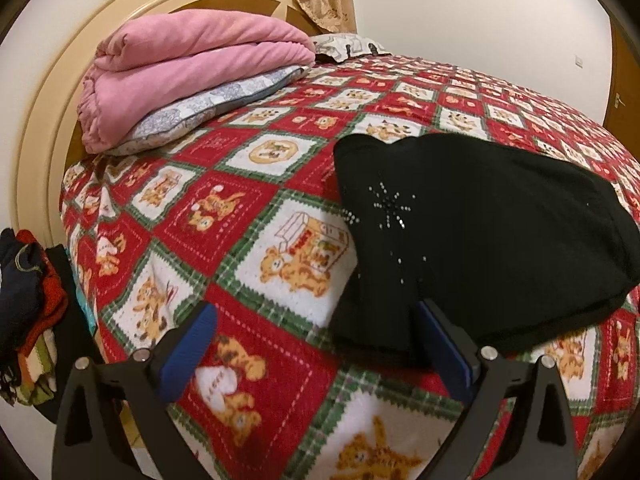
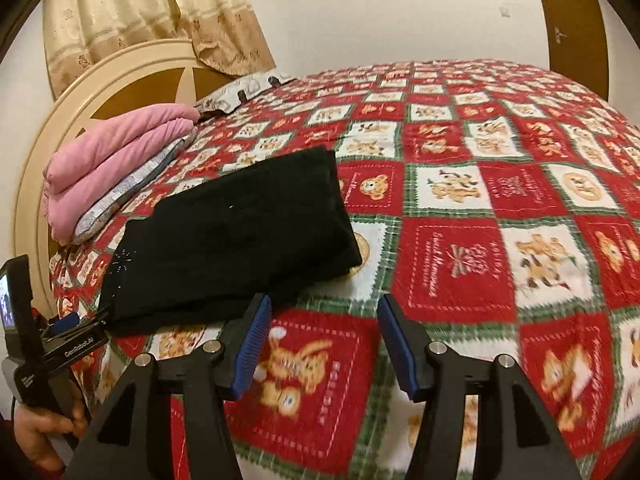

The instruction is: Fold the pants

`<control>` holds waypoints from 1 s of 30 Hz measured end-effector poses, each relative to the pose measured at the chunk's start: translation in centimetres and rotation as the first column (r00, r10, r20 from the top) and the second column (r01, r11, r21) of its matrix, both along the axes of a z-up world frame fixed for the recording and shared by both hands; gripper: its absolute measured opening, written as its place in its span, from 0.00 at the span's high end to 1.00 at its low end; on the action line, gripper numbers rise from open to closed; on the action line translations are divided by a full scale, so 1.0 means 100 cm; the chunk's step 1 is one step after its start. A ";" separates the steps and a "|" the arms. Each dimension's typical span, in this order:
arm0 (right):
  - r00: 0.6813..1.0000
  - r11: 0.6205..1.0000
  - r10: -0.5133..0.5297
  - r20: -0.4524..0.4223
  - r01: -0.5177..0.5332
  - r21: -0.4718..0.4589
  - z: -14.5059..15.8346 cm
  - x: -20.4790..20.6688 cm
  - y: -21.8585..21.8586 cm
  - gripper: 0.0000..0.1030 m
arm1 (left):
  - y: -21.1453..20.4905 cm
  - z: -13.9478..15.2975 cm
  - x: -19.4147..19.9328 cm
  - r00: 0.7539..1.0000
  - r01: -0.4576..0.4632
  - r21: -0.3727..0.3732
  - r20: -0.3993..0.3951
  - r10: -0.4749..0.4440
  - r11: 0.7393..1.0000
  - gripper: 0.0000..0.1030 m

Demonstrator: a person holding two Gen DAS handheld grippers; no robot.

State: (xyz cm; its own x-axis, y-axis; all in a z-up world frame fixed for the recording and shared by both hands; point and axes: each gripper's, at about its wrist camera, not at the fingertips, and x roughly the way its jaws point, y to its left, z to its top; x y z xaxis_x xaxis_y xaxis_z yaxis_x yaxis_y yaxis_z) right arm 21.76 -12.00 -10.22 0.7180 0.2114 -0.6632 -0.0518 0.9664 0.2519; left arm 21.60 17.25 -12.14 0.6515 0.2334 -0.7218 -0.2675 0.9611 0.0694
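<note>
Black pants [image 1: 480, 232] with small sparkly studs lie folded in a thick stack on the red, white and green bear-print blanket [image 1: 240, 216]. They also show in the right wrist view [image 2: 240, 236]. My left gripper [image 1: 316, 320] is open, its jaws wide apart just in front of the near left corner of the pants, one blue pad [image 1: 444, 344] at the fabric's edge. My right gripper [image 2: 324, 320] is open and empty over the blanket [image 2: 480, 240], to the right of the pants' near edge. The left gripper also shows in the right wrist view [image 2: 76, 322] at the pants' corner.
A folded pink blanket [image 1: 192, 68] lies on a grey patterned pillow [image 1: 208, 108] by the cream headboard [image 1: 52, 112]. A pile of dark and striped clothes [image 1: 28, 304] sits off the bed's left side. A curtain [image 2: 152, 12] hangs behind.
</note>
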 end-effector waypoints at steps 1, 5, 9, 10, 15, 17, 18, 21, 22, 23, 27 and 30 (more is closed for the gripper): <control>1.000 1.000 -0.001 0.006 0.001 -0.006 0.001 -0.003 0.001 0.44 | -0.001 0.000 -0.001 1.000 0.000 0.001 -0.004 0.000 1.000 0.02; 0.999 1.000 0.016 0.032 -0.017 0.010 0.005 -0.015 0.007 0.44 | -0.014 0.004 -0.012 0.999 0.053 0.037 0.001 -0.053 0.998 0.19; 0.998 0.999 0.044 0.035 -0.045 0.012 0.006 -0.022 0.018 0.44 | -0.029 0.000 -0.018 0.993 0.119 0.009 -0.019 -0.119 0.993 0.26; 0.998 0.998 0.054 0.036 -0.055 0.017 0.007 -0.025 0.020 0.44 | -0.032 -0.004 -0.016 0.991 0.131 -0.008 -0.034 -0.131 0.991 0.26; 0.996 0.997 0.077 0.052 -0.078 0.026 0.013 -0.044 0.025 0.44 | -0.036 -0.006 -0.015 0.995 0.091 0.003 -0.033 -0.091 0.996 0.18; 0.995 0.996 0.077 0.059 -0.079 0.041 0.015 -0.052 0.025 0.44 | -0.034 -0.004 -0.018 0.994 0.094 -0.033 -0.047 -0.095 0.995 0.18; 0.995 0.996 0.075 0.064 -0.078 0.049 0.017 -0.055 0.025 0.44 | -0.033 -0.002 -0.022 0.994 0.099 -0.052 -0.051 -0.102 0.994 0.18; 0.994 0.995 0.068 0.086 -0.074 0.071 0.022 -0.066 0.024 0.44 | -0.036 0.006 -0.038 0.992 0.117 -0.077 -0.033 -0.119 0.990 0.14; 0.993 0.994 0.066 0.096 -0.073 0.076 0.025 -0.070 0.024 0.42 | -0.037 0.010 -0.045 0.992 0.121 -0.077 -0.023 -0.123 0.990 0.08; 0.992 0.994 0.063 0.108 -0.071 0.080 0.027 -0.075 0.024 0.38 | -0.038 0.014 -0.052 0.992 0.122 -0.075 -0.008 -0.123 0.990 0.04; 0.989 0.994 0.057 0.140 -0.069 0.084 0.033 -0.090 0.027 0.31 | -0.041 0.032 -0.080 0.988 0.145 -0.071 0.061 -0.140 0.987 0.02; 0.994 0.995 0.059 0.092 -0.066 0.076 0.028 -0.098 0.032 0.31 | -0.042 0.037 -0.090 0.989 0.146 -0.084 0.043 -0.143 0.986 0.00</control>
